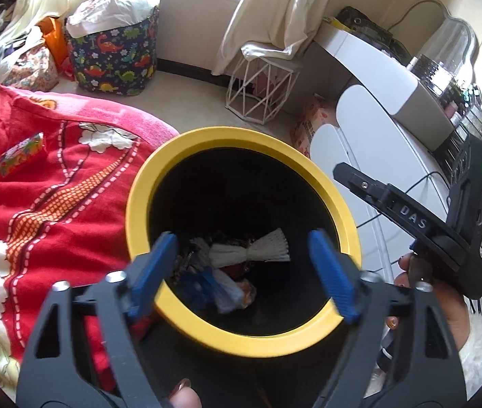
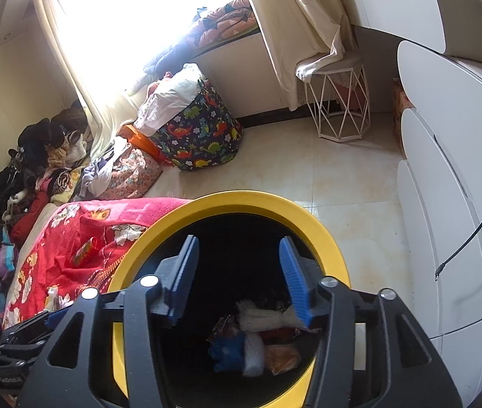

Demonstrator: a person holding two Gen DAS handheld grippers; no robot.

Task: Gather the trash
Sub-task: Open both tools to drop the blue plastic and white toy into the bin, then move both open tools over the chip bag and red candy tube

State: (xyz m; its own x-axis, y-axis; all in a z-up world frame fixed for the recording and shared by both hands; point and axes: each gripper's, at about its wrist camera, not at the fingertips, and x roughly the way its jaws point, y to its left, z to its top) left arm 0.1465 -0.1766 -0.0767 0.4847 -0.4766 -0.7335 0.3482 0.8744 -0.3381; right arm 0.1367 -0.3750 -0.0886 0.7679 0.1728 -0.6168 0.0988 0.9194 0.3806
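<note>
While hanging over the trash, showing DAS in white letters on the black side of the right gripper point(image 2: 239, 278). Lying across the bottom of the bin point(image 1: 241, 136), long axis running left to right in the left wrist view, flared end pointing right: a white foam net point(image 1: 251, 250), ribbed, pinched at the waist. Crowding beside it: a blue wrapper point(image 1: 196, 285) and an orange wrapper point(image 1: 246, 297). Standing upright, black inside, yellow-rimmed, just beside a red floral blanket point(image 1: 53, 204). Gaping wide above the rim with the left gripper point(image 1: 246, 272), pinching nothing; spreading less with the right, also empty. Resting on the blanket: a small colourful box point(image 1: 19, 156).
</note>
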